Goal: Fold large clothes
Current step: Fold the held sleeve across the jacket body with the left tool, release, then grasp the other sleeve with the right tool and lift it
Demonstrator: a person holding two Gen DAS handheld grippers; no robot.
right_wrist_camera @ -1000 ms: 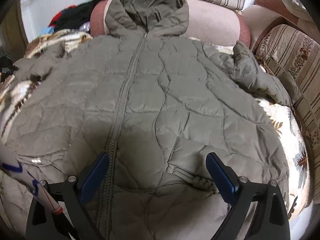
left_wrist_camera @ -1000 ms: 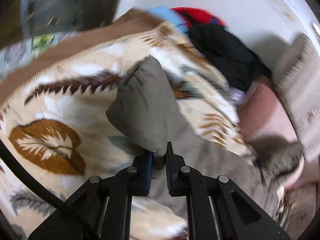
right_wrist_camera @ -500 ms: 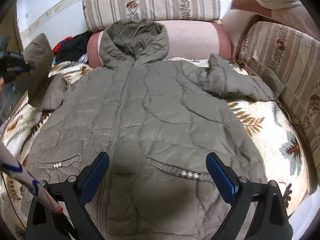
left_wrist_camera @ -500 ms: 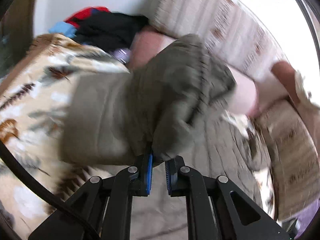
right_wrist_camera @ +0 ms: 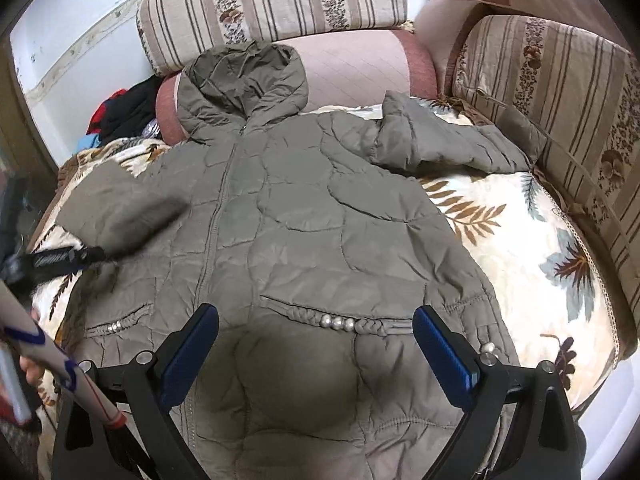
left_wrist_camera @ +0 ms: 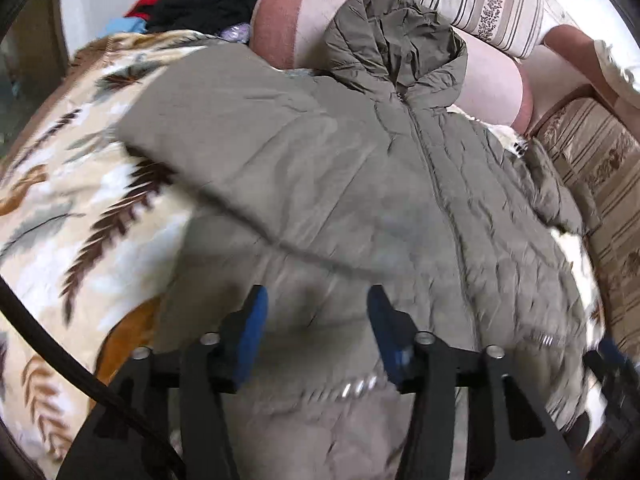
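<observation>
Olive hooded jacket [left_wrist_camera: 400, 184] spread zipped on leaf-print blanket [left_wrist_camera: 80, 208], one sleeve [left_wrist_camera: 224, 148] folded across front. Left gripper [left_wrist_camera: 314, 320] above hem, jaws opening, nothing between.

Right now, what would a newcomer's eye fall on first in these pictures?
The big olive quilted jacket spread front-up across the leaf-patterned blanket, its hood lying up against the pink bolster. One sleeve lies folded over the chest; the other sleeve stretches toward the striped cushions.
</observation>
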